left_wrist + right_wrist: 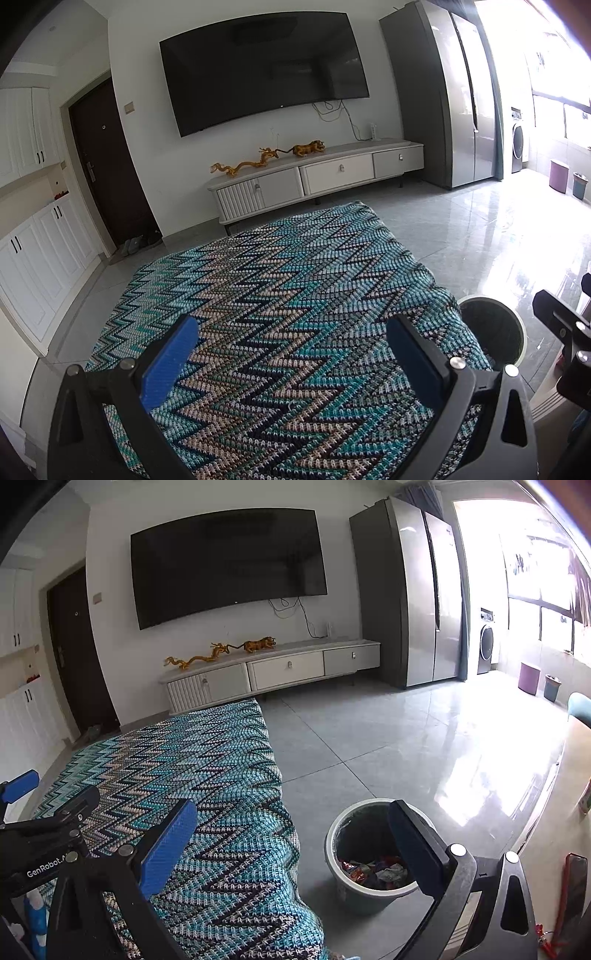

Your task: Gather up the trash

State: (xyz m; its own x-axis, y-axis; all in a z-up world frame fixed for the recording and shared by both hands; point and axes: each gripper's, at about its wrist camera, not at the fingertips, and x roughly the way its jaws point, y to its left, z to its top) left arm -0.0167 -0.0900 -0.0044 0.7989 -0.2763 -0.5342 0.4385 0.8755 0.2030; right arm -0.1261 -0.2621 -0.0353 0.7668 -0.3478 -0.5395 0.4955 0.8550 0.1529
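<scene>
1. At the bottom of the left wrist view, the left gripper (291,363) stood spread wide and empty, its ribbed blue pads (170,363) on black plastic arms.
2. In the right wrist view the right gripper (293,853) was likewise spread and held nothing.
3. Beneath both lay a knitted cloth (280,295) in teal, navy and beige zigzags, coarse and nubby, covering a flat surface.
4. Just beside the cloth's right edge, lower centre of the right view, a round grey bin (334,867) with a dark liner stood on the floor, crumpled colourful wrappers (373,873) lying at its bottom.
5. Glossy grey floor tiles (406,738) spread beyond.
6. Farthest, a white low cabinet (317,177) stood under a black wall-mounted television (264,70), with a tall steel refrigerator (454,96) at upper right.
</scene>
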